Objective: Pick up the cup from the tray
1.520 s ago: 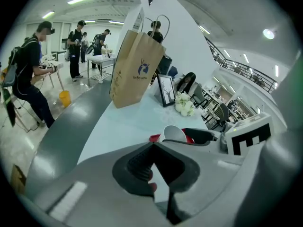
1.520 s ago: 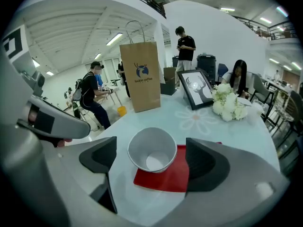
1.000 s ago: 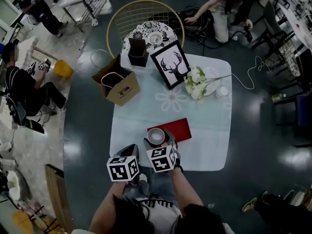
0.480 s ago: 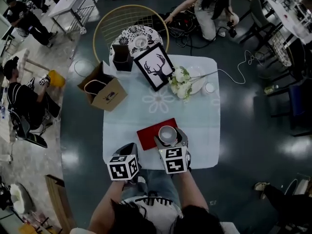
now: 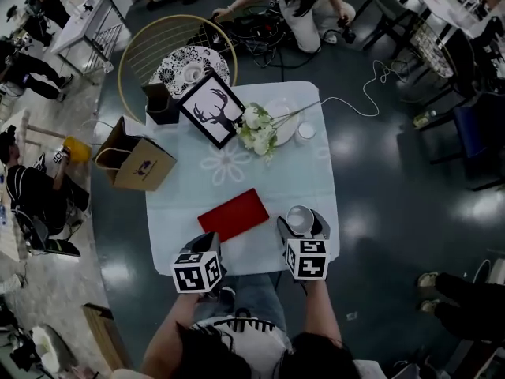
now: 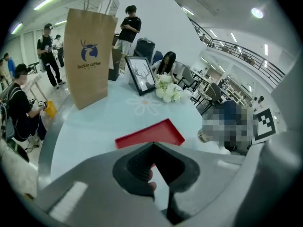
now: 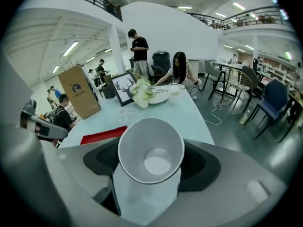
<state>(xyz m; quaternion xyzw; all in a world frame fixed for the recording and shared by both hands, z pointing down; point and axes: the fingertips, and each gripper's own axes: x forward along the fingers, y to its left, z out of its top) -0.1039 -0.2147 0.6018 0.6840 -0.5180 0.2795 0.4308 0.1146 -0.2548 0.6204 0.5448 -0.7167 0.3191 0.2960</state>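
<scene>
Right hand-held gripper (image 5: 301, 222) pinches white cup (image 7: 150, 150) right of red tray (image 5: 233, 215); left hand-held gripper (image 6: 152, 144) sits pressed together, seemingly empty.

White cup (image 5: 301, 219); red tray (image 5: 233, 215); pale blue tablecloth (image 5: 316, 172) printed with a white daisy motif; brown paper bag (image 5: 136, 164) marked with a dark blue logo; black frame (image 5: 211, 109) enclosing a black stag silhouette.

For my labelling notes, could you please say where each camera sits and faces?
Head view: on the person's head, steeply down at the table; forearms, left gripper, right gripper show.
Left gripper view: on it, along shut jaws toward the red tray.
Right gripper view: on it, along jaws gripping the cup.
All share the red tray.
</scene>
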